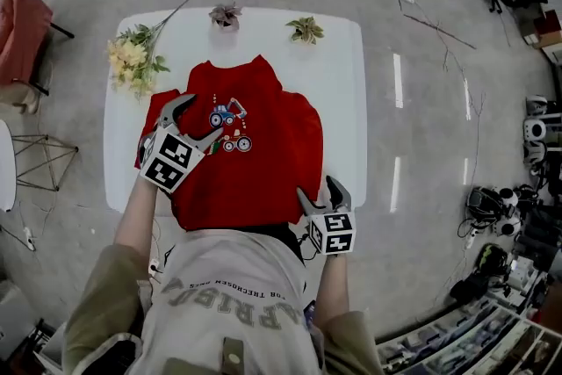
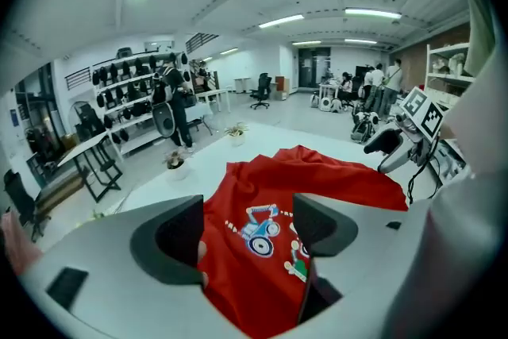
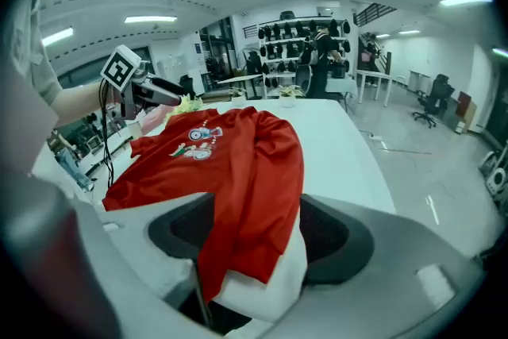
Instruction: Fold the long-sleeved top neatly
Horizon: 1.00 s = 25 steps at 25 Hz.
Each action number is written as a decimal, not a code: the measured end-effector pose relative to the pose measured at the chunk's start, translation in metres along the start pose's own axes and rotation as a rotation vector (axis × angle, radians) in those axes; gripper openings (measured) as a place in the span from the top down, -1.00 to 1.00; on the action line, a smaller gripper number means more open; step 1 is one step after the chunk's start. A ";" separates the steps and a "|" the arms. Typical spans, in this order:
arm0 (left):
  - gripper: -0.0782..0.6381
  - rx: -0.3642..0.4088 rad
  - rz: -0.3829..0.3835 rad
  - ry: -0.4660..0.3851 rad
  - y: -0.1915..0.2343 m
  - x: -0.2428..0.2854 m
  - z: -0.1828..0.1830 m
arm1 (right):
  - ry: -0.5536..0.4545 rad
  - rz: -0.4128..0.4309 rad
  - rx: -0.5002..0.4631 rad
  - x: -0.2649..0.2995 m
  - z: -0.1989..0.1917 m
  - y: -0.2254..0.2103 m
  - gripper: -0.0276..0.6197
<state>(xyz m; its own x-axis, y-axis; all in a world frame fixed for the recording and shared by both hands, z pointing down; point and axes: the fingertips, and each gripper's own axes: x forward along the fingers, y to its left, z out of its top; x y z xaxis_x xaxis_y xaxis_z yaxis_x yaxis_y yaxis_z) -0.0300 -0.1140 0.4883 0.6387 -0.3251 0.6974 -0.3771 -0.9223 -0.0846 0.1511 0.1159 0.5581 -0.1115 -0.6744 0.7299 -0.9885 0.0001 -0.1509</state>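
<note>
The long-sleeved top (image 1: pixel 255 158) lies print-up at the middle of the white table (image 1: pixel 344 92), spread for folding. My left gripper (image 1: pixel 195 120) — jaws wide apart, empty — hangs above the cloth toward the table's left edge. My right gripper (image 1: pixel 318 192), jaws also apart, straddles the hem at the table's near edge; I judge it ungripped.
</note>
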 end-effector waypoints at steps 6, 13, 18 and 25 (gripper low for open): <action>-0.20 0.119 -0.129 0.000 0.010 0.074 0.041 | 0.073 -0.136 0.036 -0.008 -0.018 -0.017 -0.09; -0.05 0.197 -0.183 0.074 0.026 0.149 0.054 | 0.149 -0.184 0.046 -0.013 -0.037 -0.021 -0.07; 0.11 0.219 -0.208 0.145 0.024 0.184 0.046 | 0.186 -0.173 0.061 -0.007 -0.048 -0.020 0.02; 0.19 0.199 -0.237 0.221 0.021 0.210 0.030 | 0.237 -0.152 0.043 0.002 -0.058 -0.015 0.31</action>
<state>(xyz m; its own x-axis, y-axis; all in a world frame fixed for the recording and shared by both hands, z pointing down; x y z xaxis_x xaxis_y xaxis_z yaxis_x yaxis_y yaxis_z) 0.1160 -0.2078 0.6116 0.5242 -0.0648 0.8491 -0.0848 -0.9961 -0.0237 0.1602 0.1574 0.6009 0.0117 -0.4728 0.8811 -0.9911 -0.1223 -0.0525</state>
